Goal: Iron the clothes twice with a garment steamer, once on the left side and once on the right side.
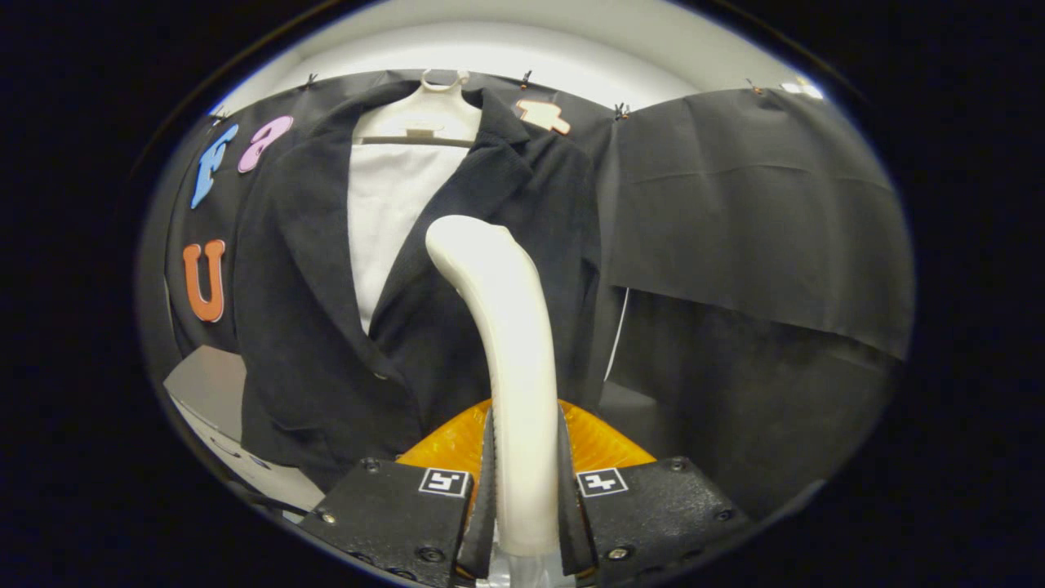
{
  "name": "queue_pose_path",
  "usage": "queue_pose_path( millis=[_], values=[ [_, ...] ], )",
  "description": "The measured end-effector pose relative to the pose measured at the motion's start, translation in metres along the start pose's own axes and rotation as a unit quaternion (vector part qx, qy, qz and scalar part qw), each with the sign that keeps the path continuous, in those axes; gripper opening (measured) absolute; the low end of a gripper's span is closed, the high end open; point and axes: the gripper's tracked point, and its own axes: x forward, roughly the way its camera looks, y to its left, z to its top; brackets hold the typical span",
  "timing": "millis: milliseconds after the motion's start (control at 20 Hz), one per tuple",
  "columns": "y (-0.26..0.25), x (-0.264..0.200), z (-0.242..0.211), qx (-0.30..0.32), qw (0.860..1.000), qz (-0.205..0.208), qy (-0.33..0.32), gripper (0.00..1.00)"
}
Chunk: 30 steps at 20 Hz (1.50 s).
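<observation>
a: tool (522, 490) state?

b: clamped on the steamer (506, 327). both fingers press the sides of its handle low down, one each side, no gap that i can see. the handle runs up from between the fingers and curves forward; its head sits over the jacket (457, 310), on the front panel that lies behind the steamer. contact or a small gap, can't tell from this angle.

a: where's the jacket?

b: straight ahead, beyond the fingers, hung on a hanger (433, 106) against the black wall cloth. dark jacket, open front, white shirt (392, 212) under it.

a: how does the steamer handle?

b: rigid moulded plastic, smooth and glossy, so likely slippery under the pads. the amber part (457, 441) just behind the fingers looks like a tank. if it holds water, the weight sits low near the grip, which helps. the head reaches well above the grip, so any push on cloth levers the handle round in the fingers. i'd keep the squeeze firm and the pressure light.

a: grip point ok?

b: reasonable. low on the handle, close to the mass, fingers square on both sides. higher up the handle narrows and curves, worse seat.

a: and the cloth?

b: soft, textured weave, hangs free. it'll swing and bunch if pushed, since it's held at the hanger alone. long vertical strokes, gentle touch.

a: progress?

b: can't judge how many passes are done from here.
</observation>
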Motion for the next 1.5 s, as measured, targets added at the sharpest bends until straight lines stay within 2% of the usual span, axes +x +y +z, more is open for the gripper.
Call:
queue_pose_path(
  millis=[1500],
  values=[
    [0.022, -0.004, -0.185, -0.061, 0.991, -0.018, 0.116, 0.35]
  ],
)
